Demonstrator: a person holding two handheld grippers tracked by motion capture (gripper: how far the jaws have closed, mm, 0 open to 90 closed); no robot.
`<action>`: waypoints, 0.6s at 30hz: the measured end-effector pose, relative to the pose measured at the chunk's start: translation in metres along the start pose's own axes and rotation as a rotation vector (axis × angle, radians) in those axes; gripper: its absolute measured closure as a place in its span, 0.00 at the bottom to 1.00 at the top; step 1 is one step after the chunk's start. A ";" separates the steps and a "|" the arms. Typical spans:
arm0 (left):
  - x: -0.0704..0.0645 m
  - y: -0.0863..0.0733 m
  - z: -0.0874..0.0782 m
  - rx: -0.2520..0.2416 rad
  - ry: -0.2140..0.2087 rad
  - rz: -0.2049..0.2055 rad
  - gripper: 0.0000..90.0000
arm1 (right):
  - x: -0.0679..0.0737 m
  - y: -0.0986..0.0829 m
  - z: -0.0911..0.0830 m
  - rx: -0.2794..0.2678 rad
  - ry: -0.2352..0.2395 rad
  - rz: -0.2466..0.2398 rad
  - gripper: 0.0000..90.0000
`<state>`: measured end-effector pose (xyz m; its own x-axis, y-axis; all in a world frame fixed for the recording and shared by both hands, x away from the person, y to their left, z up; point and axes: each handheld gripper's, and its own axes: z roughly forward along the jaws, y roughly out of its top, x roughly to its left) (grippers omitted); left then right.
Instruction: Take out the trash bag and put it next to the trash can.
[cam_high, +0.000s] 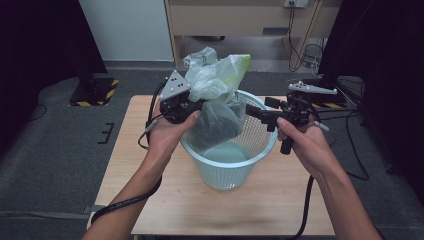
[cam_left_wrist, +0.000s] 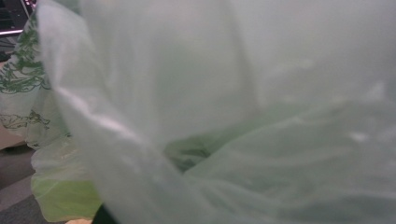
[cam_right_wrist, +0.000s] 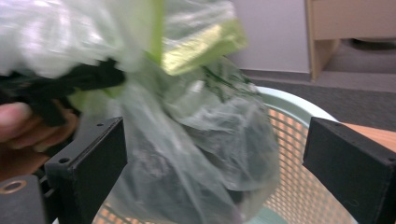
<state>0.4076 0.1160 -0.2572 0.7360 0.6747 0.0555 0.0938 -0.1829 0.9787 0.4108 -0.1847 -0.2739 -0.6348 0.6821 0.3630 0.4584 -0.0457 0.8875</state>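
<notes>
We had the wooden table (cam_high: 165, 200) under everything, and near its far edge, about midway between the left and right sides, stood the pale blue basket (cam_high: 227, 170) with its latticed wall. Hanging over the basket's left rim was the translucent green bag (cam_high: 215, 95), bunched at the top, its dark load sagging partly inside the rim. Our left gripper (cam_high: 192, 102) was clamped on the bag's gathered neck, and in its own view the plastic (cam_left_wrist: 233, 116) pressed right up to the lens. Our right gripper (cam_high: 252, 111) hovered over the basket's right rim, just beside the bag, and its jaws stood wide apart with the bag's (cam_right_wrist: 210, 140) bulge showing between them, not gripped.
</notes>
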 end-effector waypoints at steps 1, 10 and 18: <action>0.000 0.000 0.000 0.000 0.000 0.000 0.98 | 0.000 0.000 0.000 0.000 0.000 0.000 0.07; -0.001 0.001 -0.001 -0.029 -0.006 0.007 0.98 | -0.014 -0.007 -0.001 0.007 -0.039 0.019 0.07; -0.001 0.001 -0.003 -0.052 -0.015 0.008 0.98 | -0.024 -0.011 -0.007 -0.006 -0.065 0.029 0.07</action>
<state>0.4050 0.1170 -0.2558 0.7465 0.6626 0.0609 0.0531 -0.1506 0.9872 0.4165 -0.2059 -0.2901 -0.5795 0.7264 0.3695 0.4722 -0.0703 0.8787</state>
